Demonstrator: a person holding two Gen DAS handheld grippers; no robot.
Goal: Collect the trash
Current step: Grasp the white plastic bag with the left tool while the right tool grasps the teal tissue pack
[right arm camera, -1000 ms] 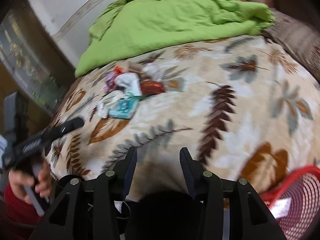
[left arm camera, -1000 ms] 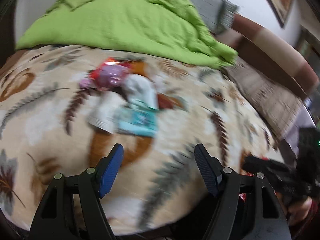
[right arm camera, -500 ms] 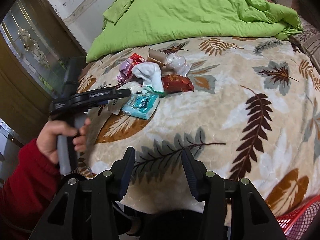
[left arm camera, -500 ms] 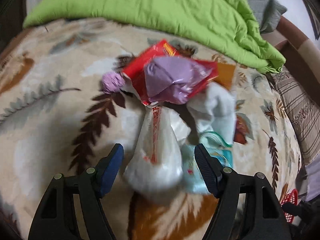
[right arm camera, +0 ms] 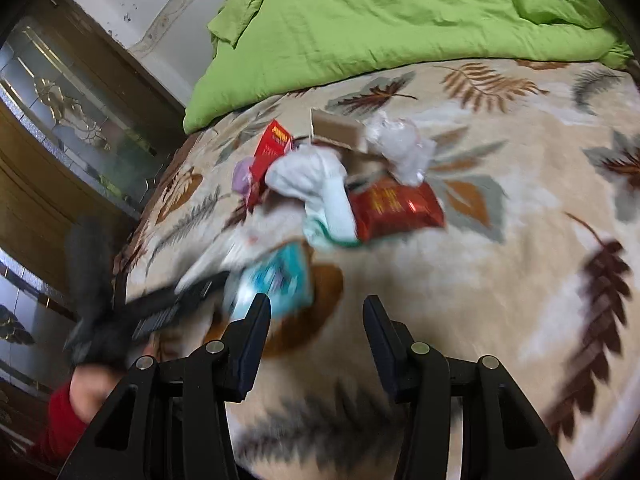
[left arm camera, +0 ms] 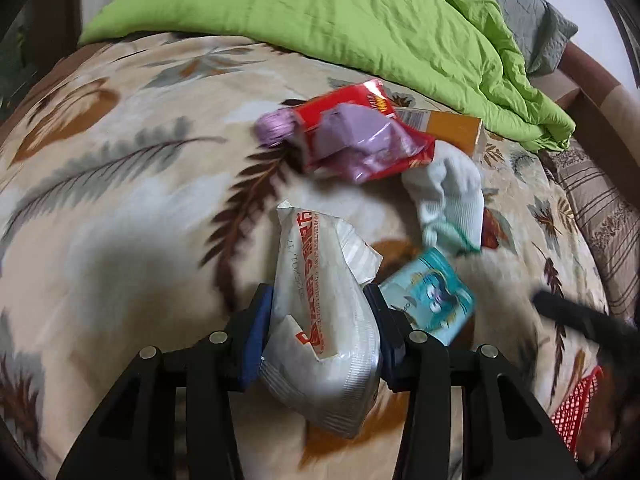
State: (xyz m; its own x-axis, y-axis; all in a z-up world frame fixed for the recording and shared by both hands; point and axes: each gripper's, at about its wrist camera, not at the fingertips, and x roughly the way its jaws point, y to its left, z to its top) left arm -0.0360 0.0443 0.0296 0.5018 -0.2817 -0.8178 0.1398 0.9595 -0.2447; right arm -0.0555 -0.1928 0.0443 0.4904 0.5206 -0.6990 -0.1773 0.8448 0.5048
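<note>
White crinkled plastic now sits between your left gripper (left arm camera: 318, 320)'s fingers: half a second ago they stood wide in front of the white wrapper (left arm camera: 320, 312), and now they press its sides, so the first piece of trash looks secured. It lies at the near edge of the pile on the leaf-print blanket (left arm camera: 120, 208), with the teal packet (left arm camera: 430, 296) touching it at 3 o'clock and the sock (left arm camera: 448, 204) at 1 o'clock. Your right gripper (right arm camera: 316, 312) has closed in on the pile, fingers apart and empty, with the teal packet (right arm camera: 280, 280) at its 10 o'clock. I judge the red basket (left arm camera: 576, 408), at 4 o'clock, to be the drop point.
</note>
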